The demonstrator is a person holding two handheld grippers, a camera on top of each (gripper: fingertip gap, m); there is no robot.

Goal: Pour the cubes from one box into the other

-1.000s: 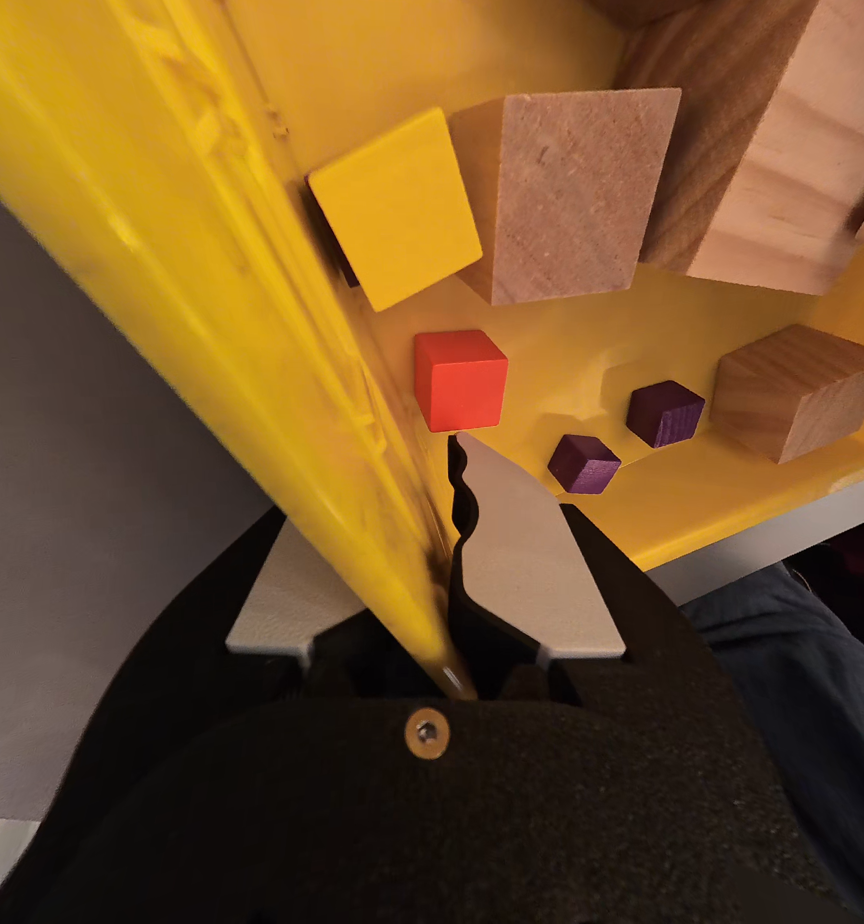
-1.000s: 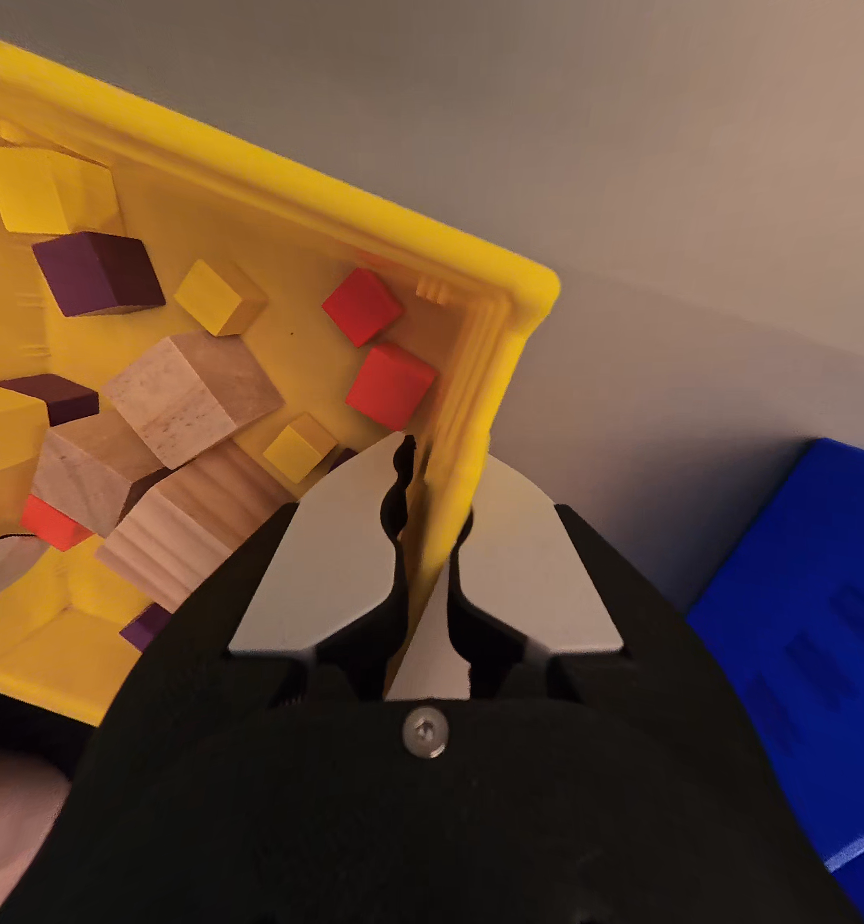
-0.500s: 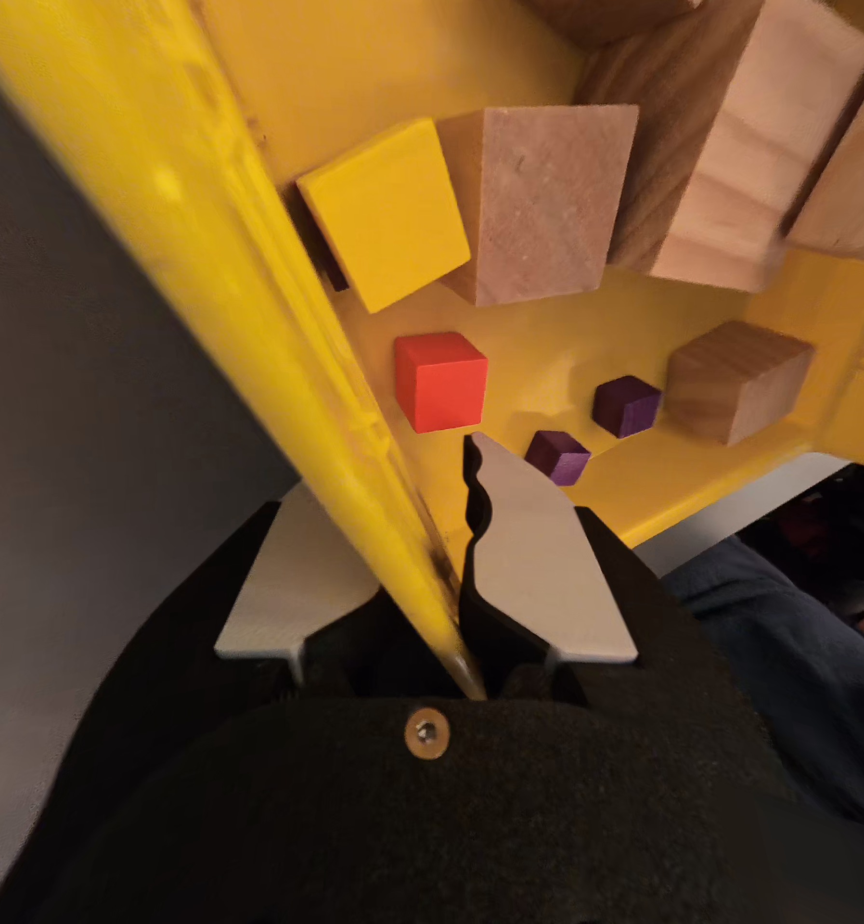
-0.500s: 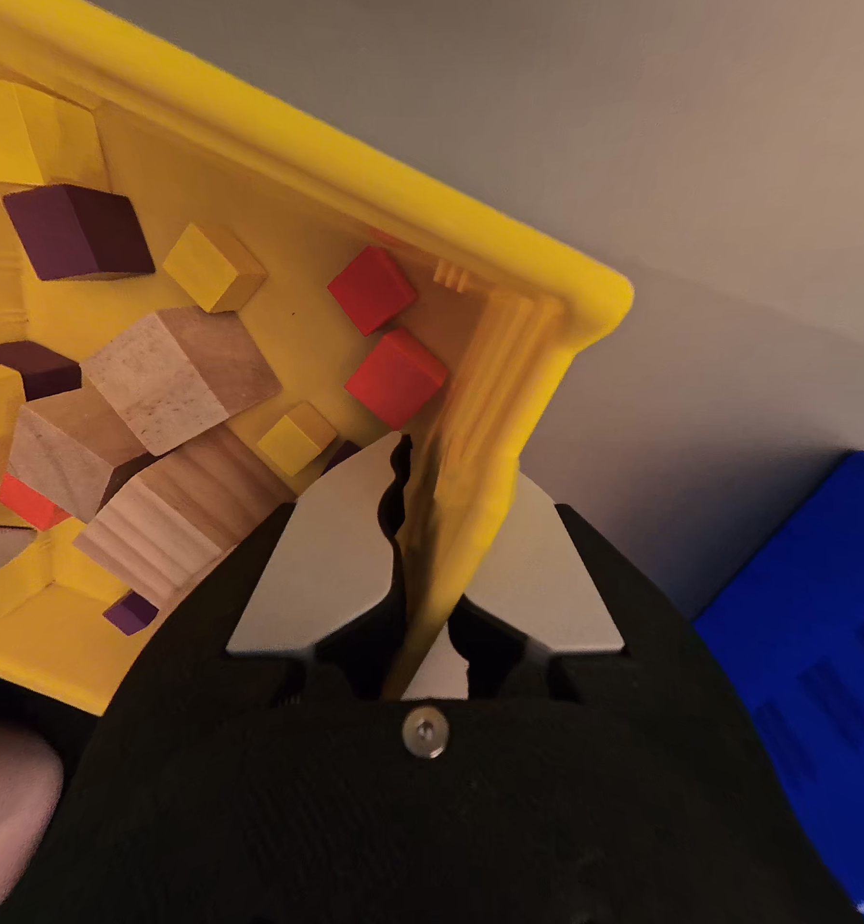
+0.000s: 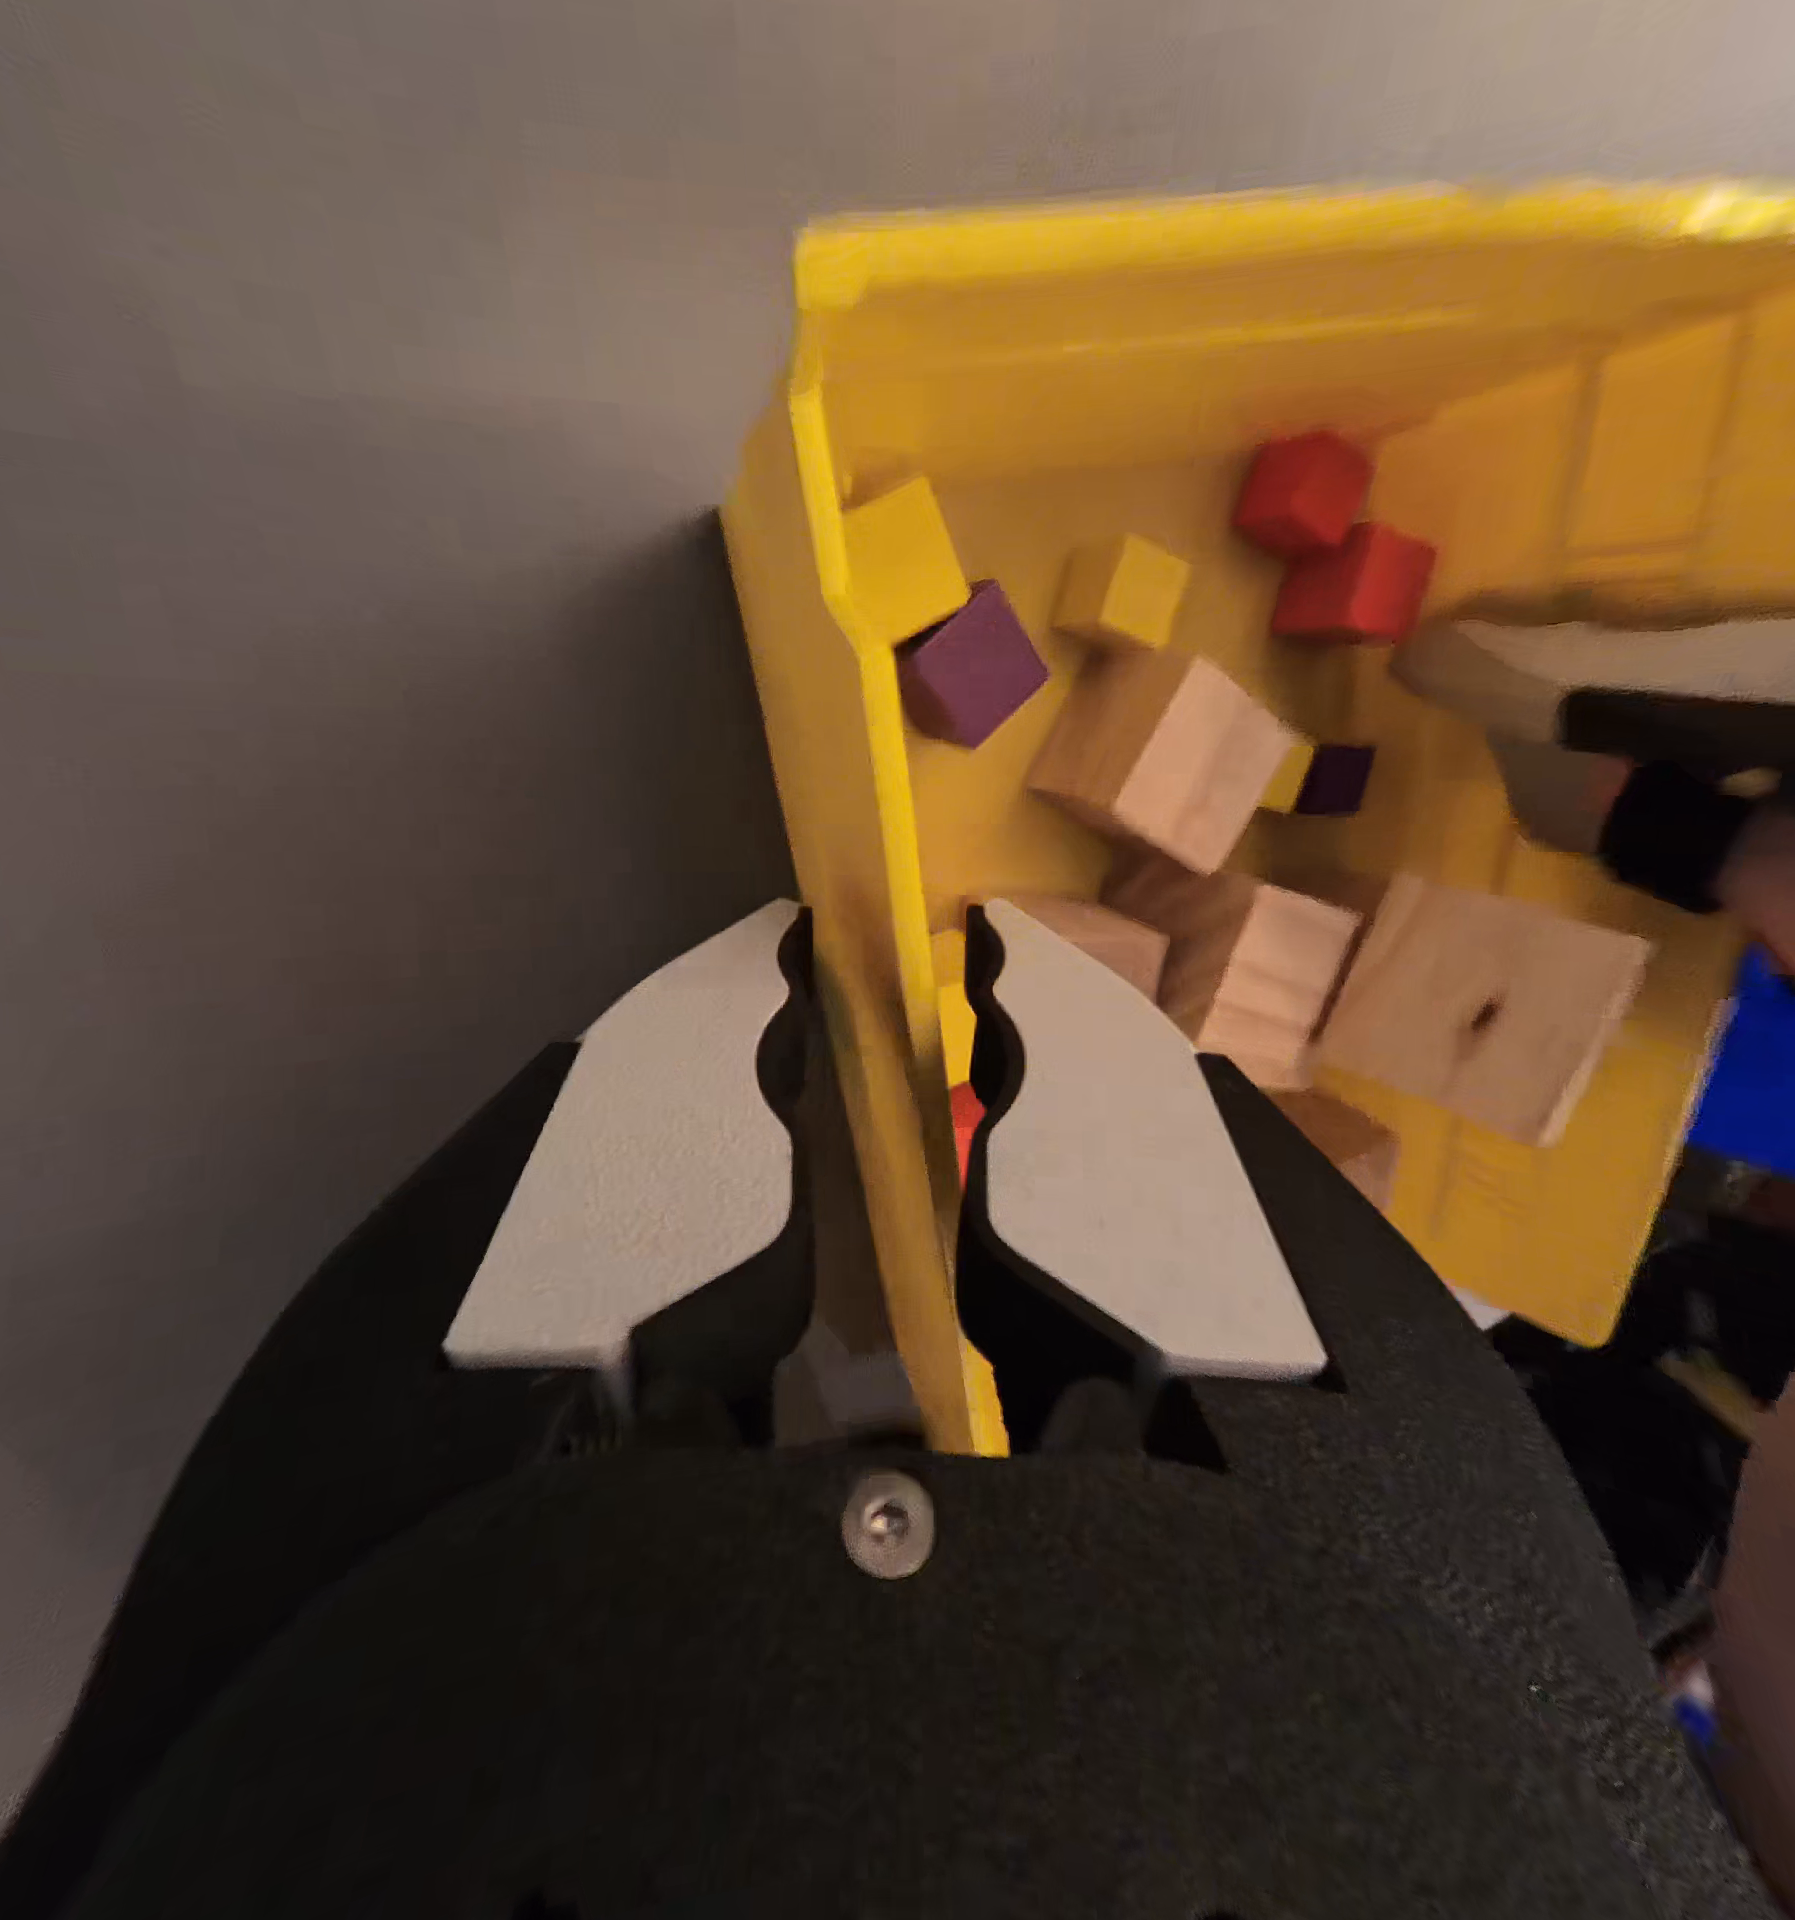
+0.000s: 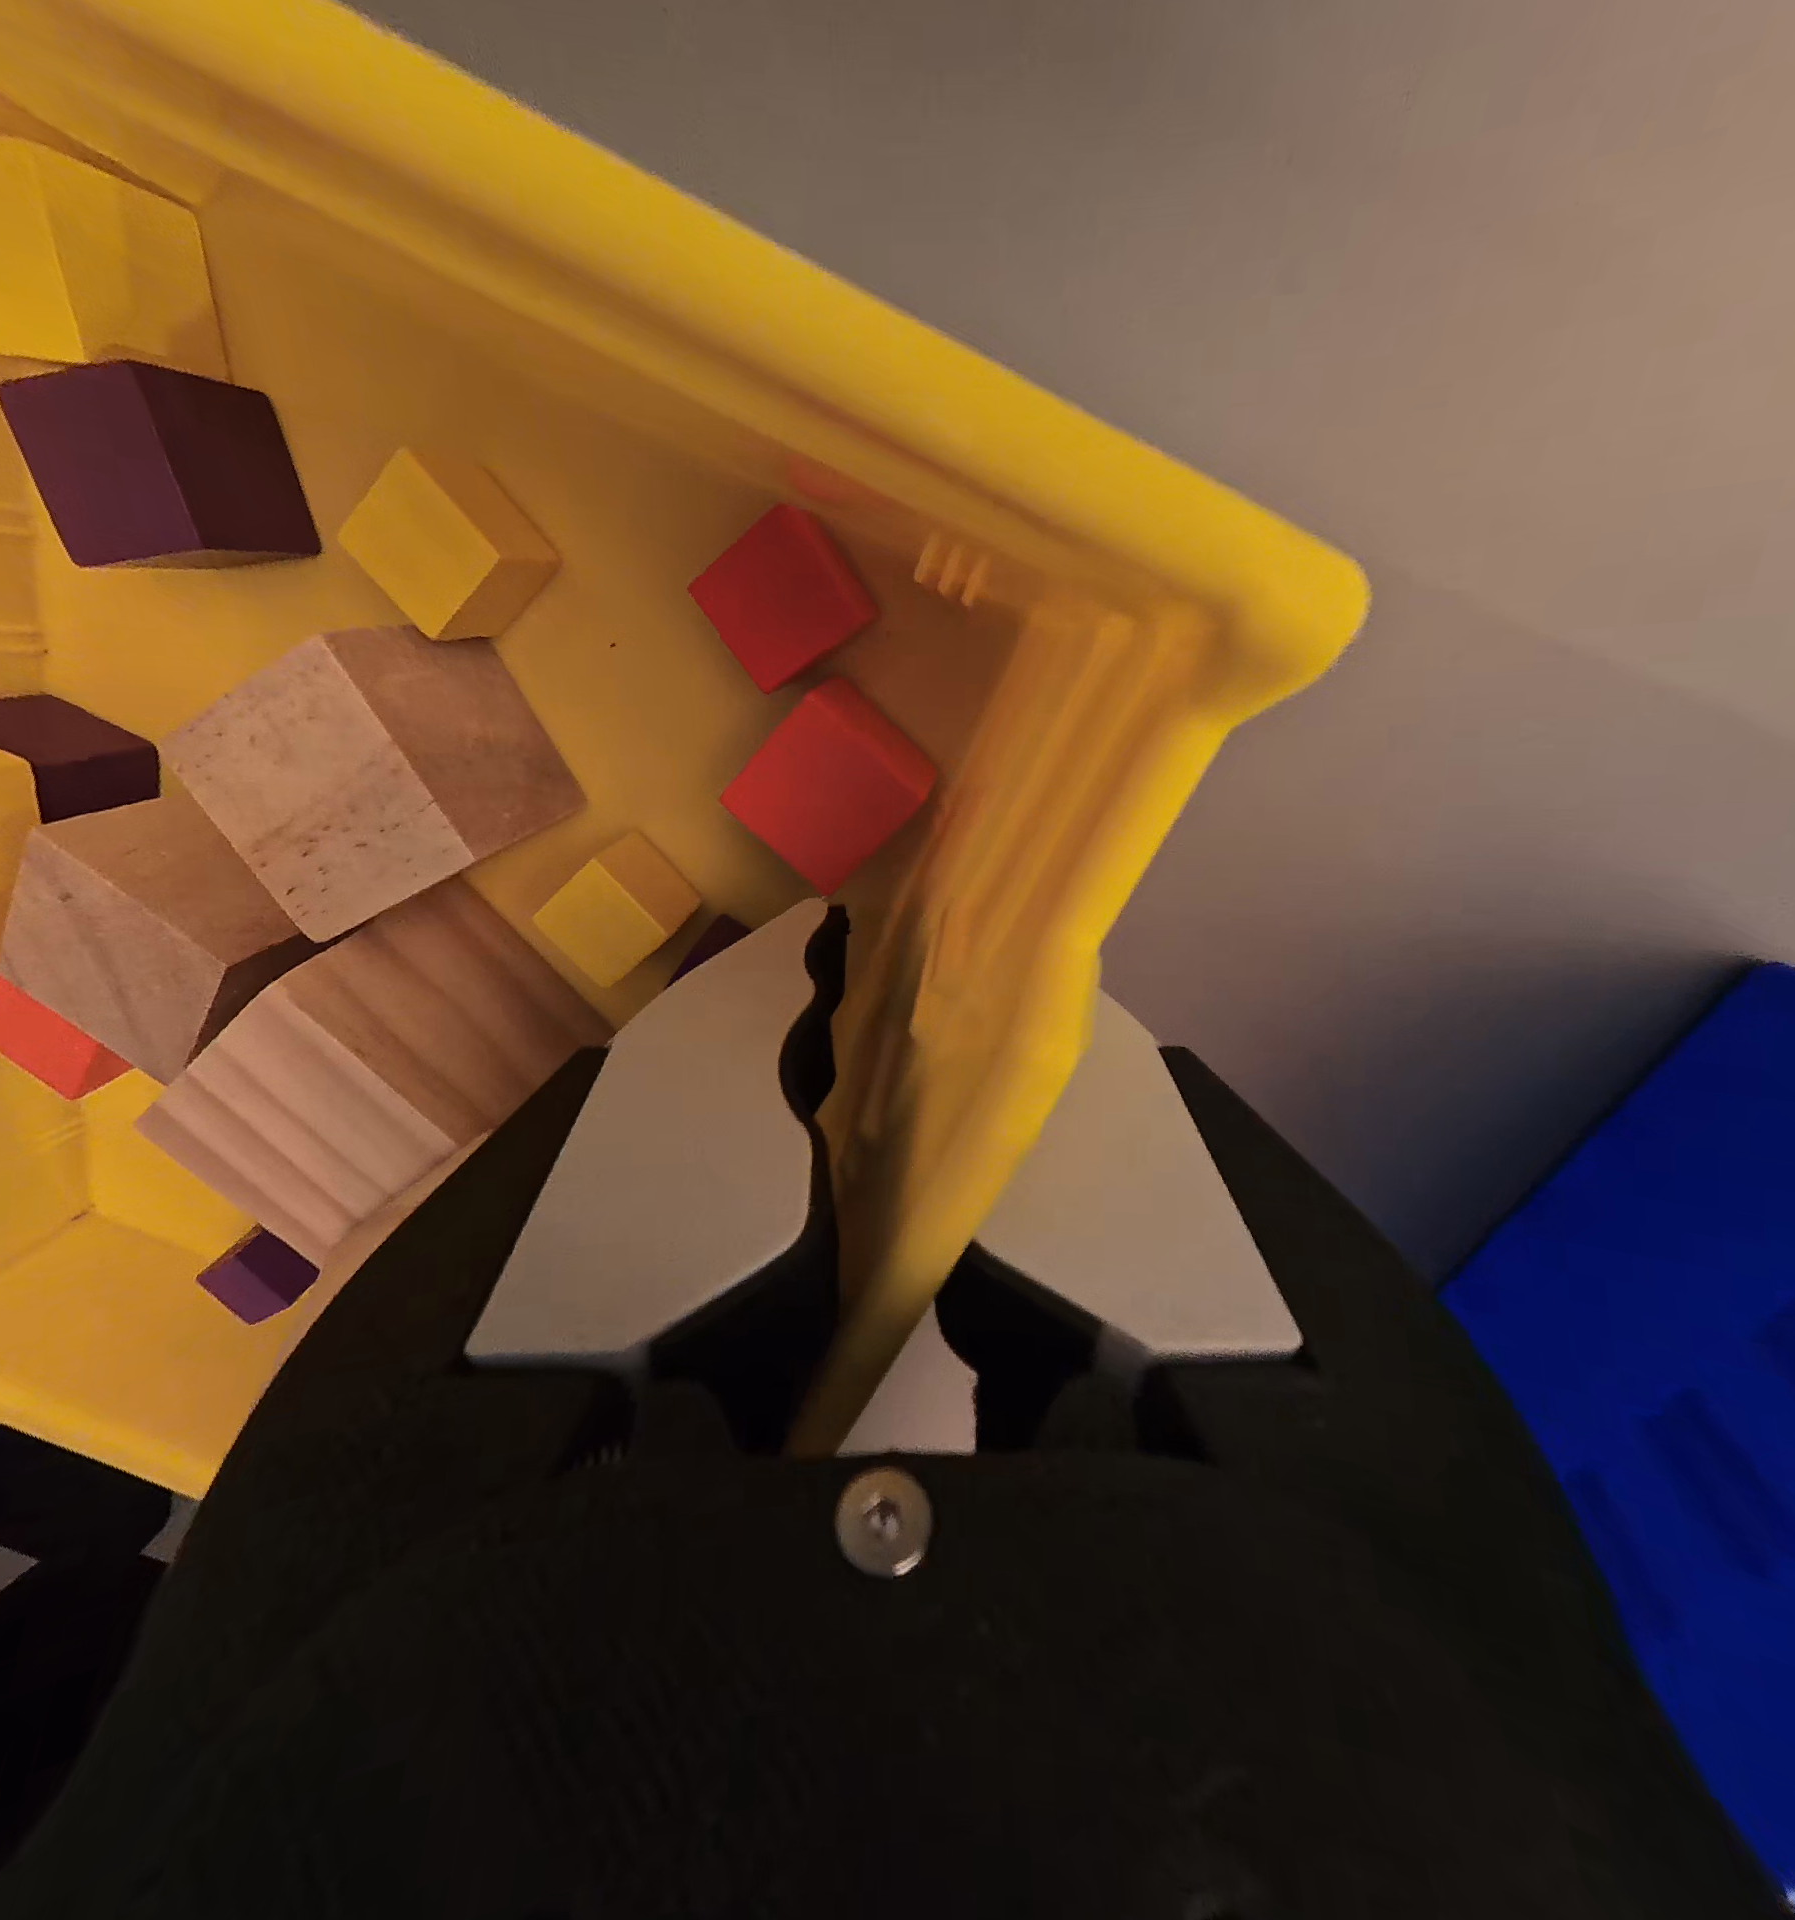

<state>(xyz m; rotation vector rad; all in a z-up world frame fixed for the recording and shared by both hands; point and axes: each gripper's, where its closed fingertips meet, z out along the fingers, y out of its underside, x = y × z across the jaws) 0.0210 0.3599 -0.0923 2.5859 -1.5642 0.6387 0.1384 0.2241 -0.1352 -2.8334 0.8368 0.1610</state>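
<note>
Left wrist view showed the left gripper point(image 5: 885, 914) clamped on one side wall of the yellow box point(image 5: 1132, 343), its jaws pressed to either face of the wall. Right wrist view showed the right gripper point(image 6: 960, 940) gripping the opposite wall near a corner, one jaw inside the box and the other outside.

The box was held off the table between the two grippers and was tilted. Its cubes lay loose on the floor of the box: plain wooden cubes point(image 6: 373, 774), red cubes point(image 6: 825, 784), yellow cubes point(image 6: 446, 540) and purple cubes point(image 6: 155, 462). In the left wrist view they were blurred and bunched toward the low side, which suggested they were sliding.

The blue box point(image 6: 1682, 1351) sat low on the right in the right wrist view, just beside the yellow one. Its inside could not be seen, so whether any cubes had landed there could not be told.

By my reading the pickup and carry were done and the pour had barely begun. No cube was seen crossing the rim. Left to do: bring the low edge over the blue box and tip further until the yellow box empties.
</note>
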